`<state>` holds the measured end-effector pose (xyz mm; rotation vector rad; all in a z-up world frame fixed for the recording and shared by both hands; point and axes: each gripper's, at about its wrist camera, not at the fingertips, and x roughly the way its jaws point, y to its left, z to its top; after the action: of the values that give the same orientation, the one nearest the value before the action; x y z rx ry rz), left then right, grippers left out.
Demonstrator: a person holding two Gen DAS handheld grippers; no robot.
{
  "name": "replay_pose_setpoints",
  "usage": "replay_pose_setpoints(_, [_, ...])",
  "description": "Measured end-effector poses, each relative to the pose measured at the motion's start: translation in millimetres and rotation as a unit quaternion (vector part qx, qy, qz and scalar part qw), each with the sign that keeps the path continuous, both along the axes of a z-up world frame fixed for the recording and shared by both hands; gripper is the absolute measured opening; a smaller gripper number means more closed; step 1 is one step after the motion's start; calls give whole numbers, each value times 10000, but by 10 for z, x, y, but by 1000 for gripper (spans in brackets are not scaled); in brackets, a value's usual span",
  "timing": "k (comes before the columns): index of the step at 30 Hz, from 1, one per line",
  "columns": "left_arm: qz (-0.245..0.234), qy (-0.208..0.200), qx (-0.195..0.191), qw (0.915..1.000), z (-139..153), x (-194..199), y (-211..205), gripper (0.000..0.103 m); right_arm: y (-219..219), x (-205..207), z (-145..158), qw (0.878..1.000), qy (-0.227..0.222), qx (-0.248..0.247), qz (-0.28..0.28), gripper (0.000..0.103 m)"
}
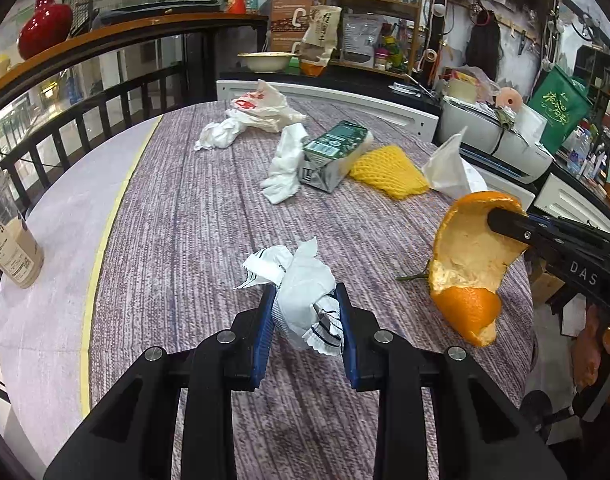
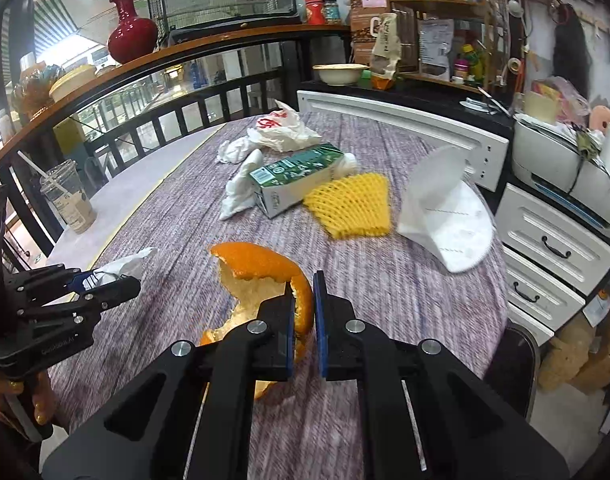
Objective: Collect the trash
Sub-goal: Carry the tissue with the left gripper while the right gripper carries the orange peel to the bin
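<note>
While both grips hold: trash collection, mid-carry.
Left gripper clamps crumpled paper; right gripper pinches orange peel. Carry level; keep both squeezed.

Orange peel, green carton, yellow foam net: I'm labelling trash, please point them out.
orange peel (image 1: 465,252), left wrist view, pale inner pith.
green carton (image 2: 293,178), right wrist view, its long side face.
yellow foam net (image 2: 353,204), right wrist view, mesh middle.

From my left wrist view the plastic cup is cut off by the picture's left edge. The right jaws hide part of the orange peel. The white mask near the surface's right edge blurs; its print I can't read.
</note>
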<state>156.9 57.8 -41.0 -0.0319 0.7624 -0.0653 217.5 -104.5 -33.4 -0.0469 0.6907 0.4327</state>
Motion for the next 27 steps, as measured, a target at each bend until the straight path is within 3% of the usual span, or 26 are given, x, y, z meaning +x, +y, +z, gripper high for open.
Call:
replay_pose_setpoints(15, [-527,-124,-36,9985,118,-152,-542,29,-822,-381,40,9960,-59,449,-767,9])
replay_pose_setpoints(27, [-1112,-218,-27,9936,168,-128,-1213,29,-1645,-588,-3,9838,-99,634,-1677,9])
